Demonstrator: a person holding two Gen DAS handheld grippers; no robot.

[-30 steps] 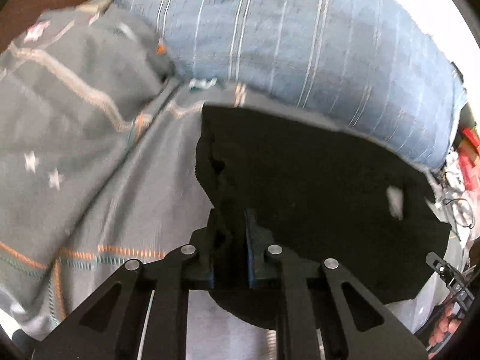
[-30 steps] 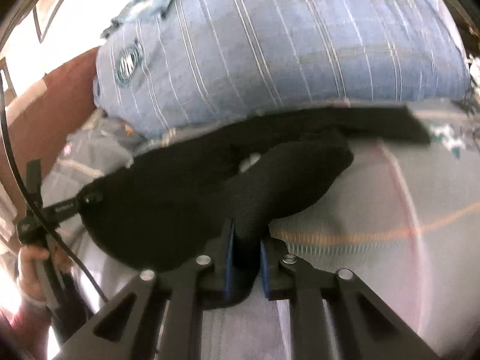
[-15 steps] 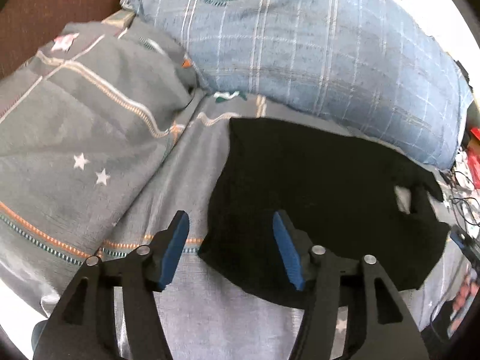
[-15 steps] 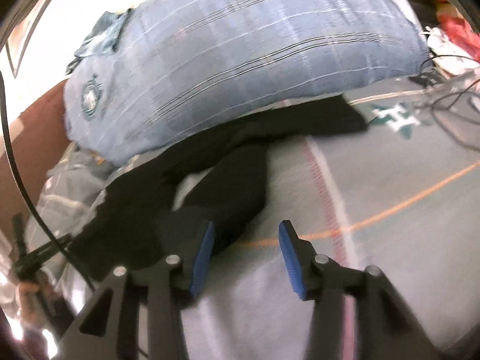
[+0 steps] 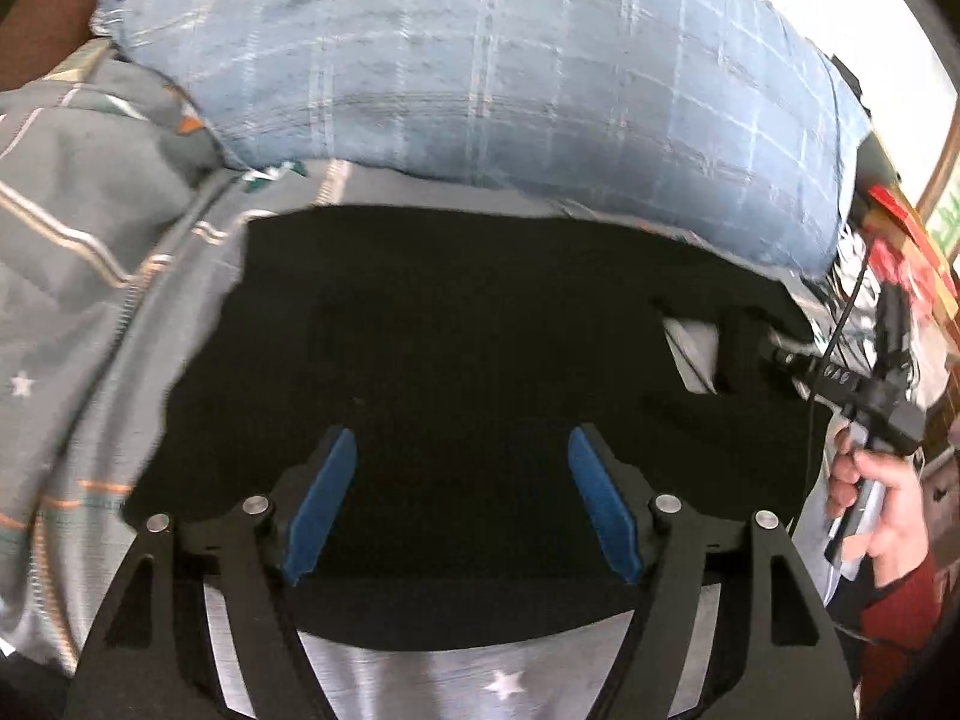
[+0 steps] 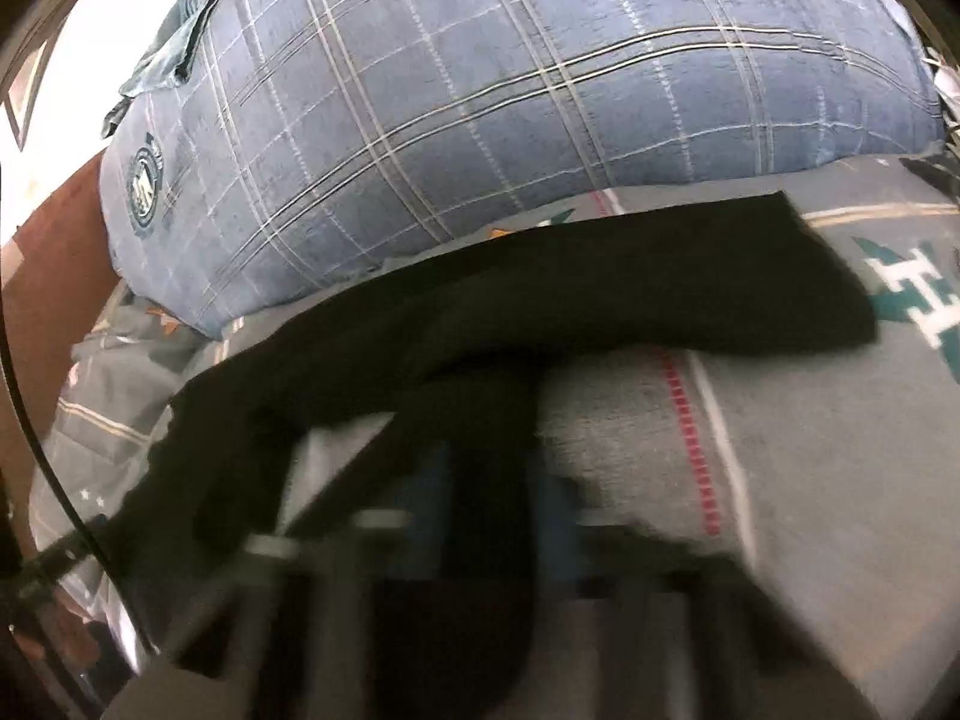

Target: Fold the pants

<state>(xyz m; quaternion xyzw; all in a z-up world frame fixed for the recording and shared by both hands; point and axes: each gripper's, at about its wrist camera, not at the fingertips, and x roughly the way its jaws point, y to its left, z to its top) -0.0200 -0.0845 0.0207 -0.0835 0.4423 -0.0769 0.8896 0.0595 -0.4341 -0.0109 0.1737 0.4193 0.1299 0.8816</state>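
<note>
Black pants [image 5: 480,330] lie spread on a grey patterned bedsheet [image 5: 72,300], their far edge against a blue plaid pillow [image 5: 510,90]. My left gripper [image 5: 461,441] hovers over the near part of the pants. Its jaws are opening wide, and the blue pads [image 5: 324,498] press on nothing. In the right wrist view the pants [image 6: 600,300] stretch across the sheet [image 6: 810,480], one leg running down toward the camera. My right gripper [image 6: 489,480] is blurred by motion, its jaws closing on that leg with black cloth between the pads. It also shows as the right gripper [image 5: 840,384], held by a hand [image 5: 870,492].
The large pillow [image 6: 510,90] blocks the far side of the bed. Rumpled bedding rises at the left [image 5: 90,180]. Cables and red items [image 5: 900,240] lie at the right edge, and a brown headboard [image 6: 48,300] stands at the left.
My left gripper let go of the pants, opened wide and shifted right over them. My right gripper released the leg, opened, moved, then closed on the black cloth again.
</note>
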